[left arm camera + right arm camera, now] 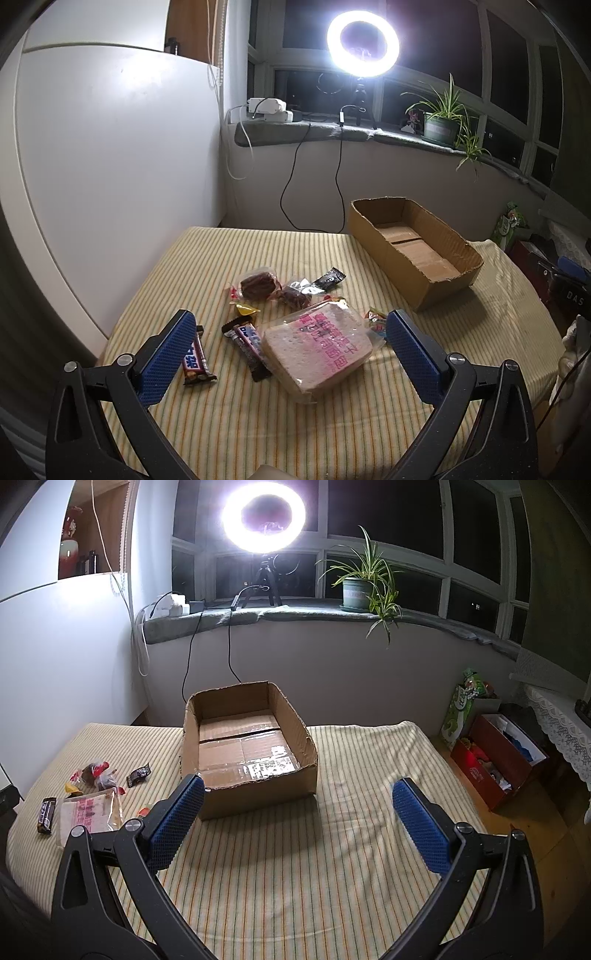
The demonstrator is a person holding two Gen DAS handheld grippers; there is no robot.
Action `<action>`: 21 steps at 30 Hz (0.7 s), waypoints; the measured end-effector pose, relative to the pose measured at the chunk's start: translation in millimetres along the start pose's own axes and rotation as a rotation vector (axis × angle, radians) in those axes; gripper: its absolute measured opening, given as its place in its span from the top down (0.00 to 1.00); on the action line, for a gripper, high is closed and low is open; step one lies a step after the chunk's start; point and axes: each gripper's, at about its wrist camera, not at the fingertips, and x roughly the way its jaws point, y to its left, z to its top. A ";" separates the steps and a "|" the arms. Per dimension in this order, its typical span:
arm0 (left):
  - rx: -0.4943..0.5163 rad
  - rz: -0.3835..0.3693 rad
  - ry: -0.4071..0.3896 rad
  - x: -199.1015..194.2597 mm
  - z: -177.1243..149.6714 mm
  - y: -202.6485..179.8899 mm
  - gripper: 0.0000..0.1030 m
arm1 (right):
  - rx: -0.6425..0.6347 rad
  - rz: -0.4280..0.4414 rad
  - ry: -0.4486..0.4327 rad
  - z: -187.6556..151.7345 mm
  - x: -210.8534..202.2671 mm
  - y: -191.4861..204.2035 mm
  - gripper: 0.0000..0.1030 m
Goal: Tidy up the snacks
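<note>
Striped tablecloth (332,424), one empty cardboard box (255,746), one bread packet (317,350), two chocolate bars (195,362), both tongs (291,332) (297,801) spread apart.

Striped tablecloth (258,424): cardboard box (413,254), bread packet (317,350), snack bars (195,362).

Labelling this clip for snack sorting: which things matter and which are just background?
Job:
- cardboard box, nothing in it
- bagged bread slice
- chocolate bars
- small wrapped snacks

Background:
- ring light
- potted plant
- red box on floor
</note>
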 end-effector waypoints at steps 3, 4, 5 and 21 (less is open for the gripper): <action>0.001 0.002 -0.002 -0.4 0.2 -0.3 0.01 | 0.001 0.000 -0.001 -0.1 0.0 0.0 0.00; 0.001 0.003 -0.002 -0.4 0.4 -0.4 0.01 | 0.001 0.000 -0.001 0.0 0.0 -0.3 0.00; 0.002 0.000 -0.001 -0.2 0.4 -0.1 0.01 | 0.000 0.000 -0.001 0.0 -0.2 -0.1 0.00; 0.003 -0.003 -0.005 -0.2 1.0 -1.1 0.01 | 0.001 0.001 -0.002 -0.1 -0.2 0.5 0.00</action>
